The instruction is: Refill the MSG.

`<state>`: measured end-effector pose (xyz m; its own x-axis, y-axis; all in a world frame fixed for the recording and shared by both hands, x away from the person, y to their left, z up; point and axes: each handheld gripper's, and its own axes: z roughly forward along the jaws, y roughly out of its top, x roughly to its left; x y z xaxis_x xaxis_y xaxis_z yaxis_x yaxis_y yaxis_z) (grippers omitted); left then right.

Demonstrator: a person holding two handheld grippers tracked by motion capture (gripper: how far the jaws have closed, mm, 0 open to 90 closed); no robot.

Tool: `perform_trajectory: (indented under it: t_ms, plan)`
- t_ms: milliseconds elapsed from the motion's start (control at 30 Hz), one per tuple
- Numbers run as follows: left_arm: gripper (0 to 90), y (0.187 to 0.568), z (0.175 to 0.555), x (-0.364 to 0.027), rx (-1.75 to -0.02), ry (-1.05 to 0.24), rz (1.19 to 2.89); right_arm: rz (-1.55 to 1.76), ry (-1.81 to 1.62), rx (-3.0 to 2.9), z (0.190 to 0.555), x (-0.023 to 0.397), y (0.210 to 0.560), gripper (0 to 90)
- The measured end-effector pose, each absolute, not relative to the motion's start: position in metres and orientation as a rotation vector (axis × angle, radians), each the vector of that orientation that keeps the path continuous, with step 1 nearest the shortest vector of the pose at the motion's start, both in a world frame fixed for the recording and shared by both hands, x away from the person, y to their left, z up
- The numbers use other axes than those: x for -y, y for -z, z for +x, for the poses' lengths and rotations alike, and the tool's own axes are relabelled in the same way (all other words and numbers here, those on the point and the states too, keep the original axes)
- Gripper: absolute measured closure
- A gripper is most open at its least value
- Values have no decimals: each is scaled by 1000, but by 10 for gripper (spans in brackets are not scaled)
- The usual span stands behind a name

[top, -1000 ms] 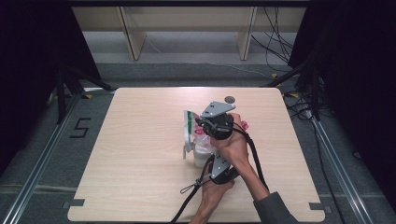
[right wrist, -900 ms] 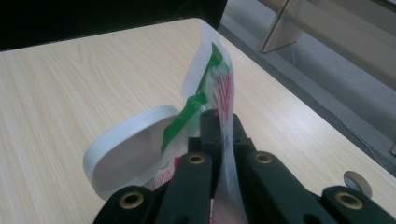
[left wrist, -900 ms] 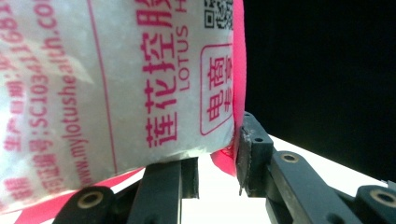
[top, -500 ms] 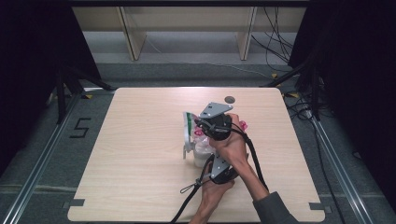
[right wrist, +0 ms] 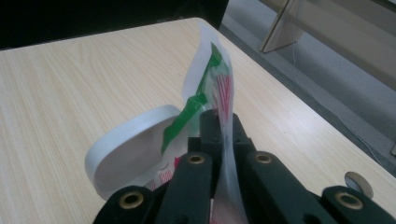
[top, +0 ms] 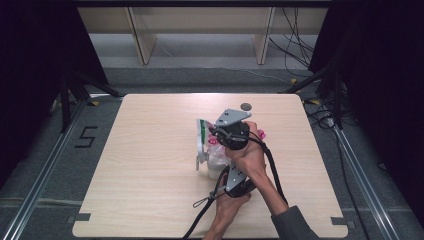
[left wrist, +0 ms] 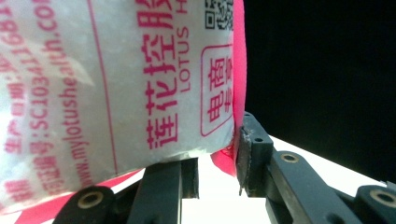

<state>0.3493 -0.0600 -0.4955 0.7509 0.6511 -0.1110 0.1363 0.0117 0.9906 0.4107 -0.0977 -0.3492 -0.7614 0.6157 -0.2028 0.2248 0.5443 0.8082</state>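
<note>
A white plastic pouch (left wrist: 116,79) with pink printing stands over the middle of the table, its top strip green and red-striped (right wrist: 212,79). My left gripper (left wrist: 217,161) is shut on the pouch's lower pink-edged corner, one jaw on each side. From above, my right gripper (right wrist: 223,123) is shut on the thin upper edge of the pouch (top: 204,135). In the high view the right gripper (top: 214,133) is farther from me and the left gripper (top: 226,172) nearer, both hands close together. A white round dish (right wrist: 133,151) sits under the pouch.
A small dark disc (top: 245,106) lies on the wooden table (top: 150,165) beyond the hands; it also sits at the right in the right gripper view (right wrist: 358,183). Black cables (top: 202,220) trail toward the front edge. Bare wood lies to the left.
</note>
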Motion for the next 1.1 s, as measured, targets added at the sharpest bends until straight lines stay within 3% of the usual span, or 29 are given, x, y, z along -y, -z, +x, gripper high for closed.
perform_trajectory:
  t_ms: [1100]
  plan:
    - [725, 500, 350, 58, -660, -465, 1598, 685, -1170, -2290, 408, 108, 347, 900]
